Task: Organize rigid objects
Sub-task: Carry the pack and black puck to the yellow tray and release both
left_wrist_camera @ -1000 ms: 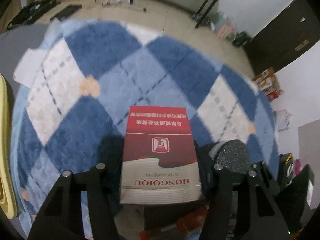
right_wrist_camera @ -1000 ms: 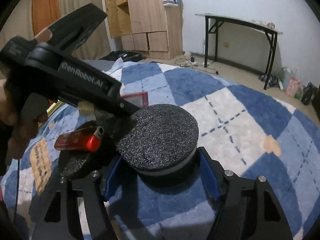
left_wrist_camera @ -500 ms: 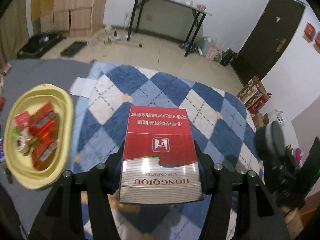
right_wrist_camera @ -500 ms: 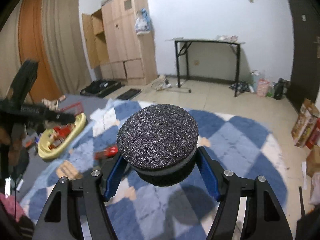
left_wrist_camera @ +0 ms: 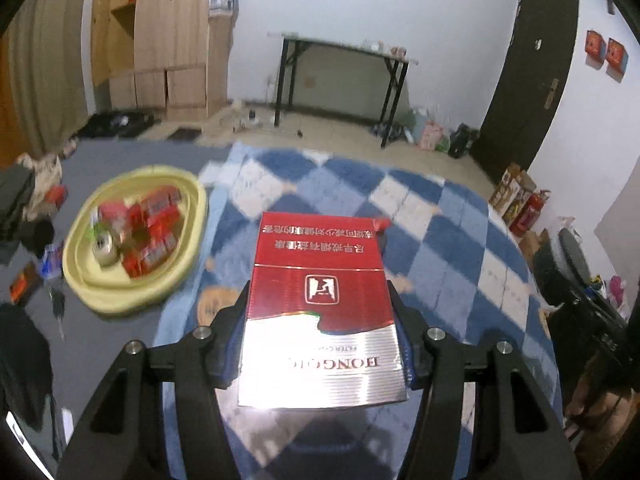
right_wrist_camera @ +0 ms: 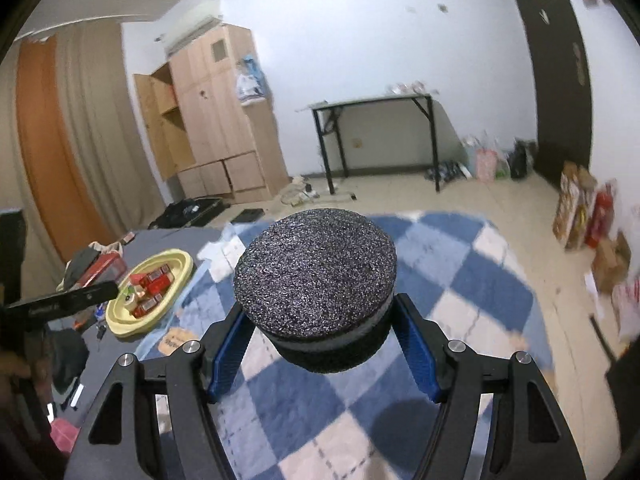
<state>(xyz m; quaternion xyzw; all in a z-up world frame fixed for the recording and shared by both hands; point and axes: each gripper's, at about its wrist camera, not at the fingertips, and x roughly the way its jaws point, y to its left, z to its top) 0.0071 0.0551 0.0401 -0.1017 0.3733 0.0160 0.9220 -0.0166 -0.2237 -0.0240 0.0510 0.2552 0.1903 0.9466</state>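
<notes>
Both grippers have risen off the rug since a second ago. Its far-left edge meets the yellow tray, ahead and left of both. The left gripper, nearer, clamps a red pack, long axis pointing forward. The right gripper clamps a black disc.

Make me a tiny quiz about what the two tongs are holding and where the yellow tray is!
1. True or false: the left tongs hold a red cigarette pack.
2. What do the right tongs hold: A) a lighter, B) a round black foam disc, C) nothing?
3. Fill in: the yellow tray holds small ____ boxes.

Key: 1 true; 2 B; 3 red.
</notes>
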